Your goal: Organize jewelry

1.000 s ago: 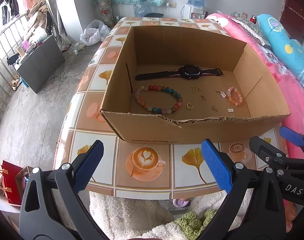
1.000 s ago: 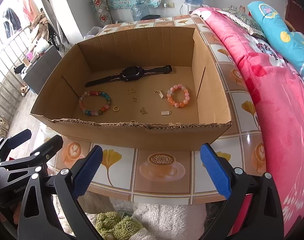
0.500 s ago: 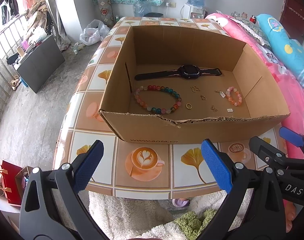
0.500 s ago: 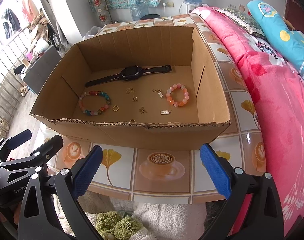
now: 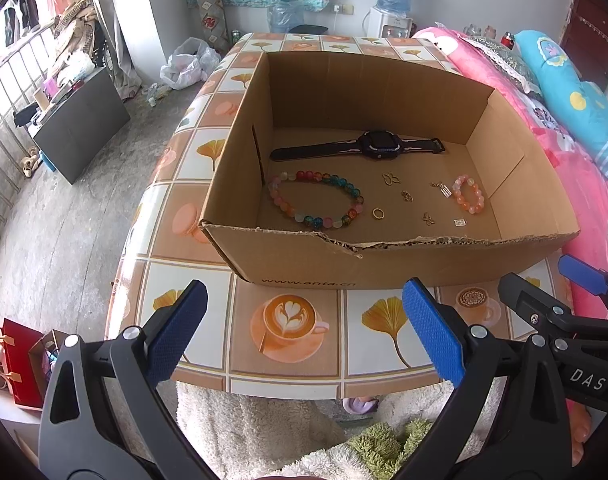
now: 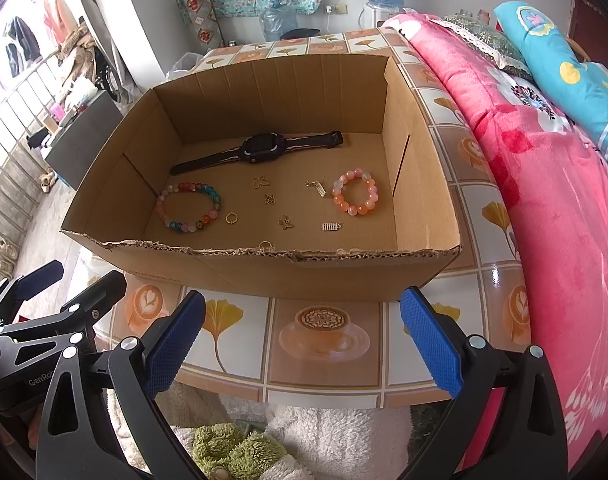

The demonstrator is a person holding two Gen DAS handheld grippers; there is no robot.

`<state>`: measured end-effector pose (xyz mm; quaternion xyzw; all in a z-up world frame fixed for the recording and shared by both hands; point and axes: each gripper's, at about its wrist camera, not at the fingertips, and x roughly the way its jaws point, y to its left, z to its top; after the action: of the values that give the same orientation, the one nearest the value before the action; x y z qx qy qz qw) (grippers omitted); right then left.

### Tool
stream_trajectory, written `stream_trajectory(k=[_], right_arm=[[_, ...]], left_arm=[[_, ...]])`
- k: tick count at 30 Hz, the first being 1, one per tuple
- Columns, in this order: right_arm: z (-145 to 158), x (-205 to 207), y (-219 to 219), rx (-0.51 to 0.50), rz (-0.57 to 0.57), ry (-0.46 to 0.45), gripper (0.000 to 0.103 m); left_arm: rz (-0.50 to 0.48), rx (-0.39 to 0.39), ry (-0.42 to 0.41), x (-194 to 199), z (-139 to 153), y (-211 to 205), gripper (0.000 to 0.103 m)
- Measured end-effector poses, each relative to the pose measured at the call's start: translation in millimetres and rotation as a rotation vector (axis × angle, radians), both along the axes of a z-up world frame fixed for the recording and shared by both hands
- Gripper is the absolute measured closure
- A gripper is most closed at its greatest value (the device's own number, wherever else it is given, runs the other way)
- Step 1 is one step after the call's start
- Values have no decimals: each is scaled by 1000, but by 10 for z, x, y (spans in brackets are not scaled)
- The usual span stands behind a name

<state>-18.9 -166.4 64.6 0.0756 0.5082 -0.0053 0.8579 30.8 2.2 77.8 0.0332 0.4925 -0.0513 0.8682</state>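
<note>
My left tongs (image 5: pixel 304 320) and right tongs (image 6: pixel 301 320) both stand spread wide with nothing between their blue pads, held side by side above the near edge of the surface (image 5: pixel 380 316), short of the cardboard box (image 6: pixel 304 276). All the jewelry lies loose on the box floor. A black watch (image 6: pixel 263 148) stretches flat along the back. In front of it to the left I see a multicolored bead bracelet (image 6: pixel 189 208), with a small gold ring (image 6: pixel 231 218) just beside it. A pink-orange bead bracelet (image 6: pixel 355 193) lies toward the right wall. Between the two bracelets several small gold charms (image 6: pixel 286 222) are scattered, apart from one another. The box sits on the tiled-pattern surface, and a bed with a pink blanket (image 6: pixel 552 184) runs along the right.
</note>
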Motion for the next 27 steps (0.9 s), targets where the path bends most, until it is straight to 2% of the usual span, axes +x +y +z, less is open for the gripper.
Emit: stream_trajectory(k=[27], right_arm=[[-2, 11, -18, 7, -4, 6, 8]], left_arm=[[5, 1, 4, 5, -1, -17, 9]])
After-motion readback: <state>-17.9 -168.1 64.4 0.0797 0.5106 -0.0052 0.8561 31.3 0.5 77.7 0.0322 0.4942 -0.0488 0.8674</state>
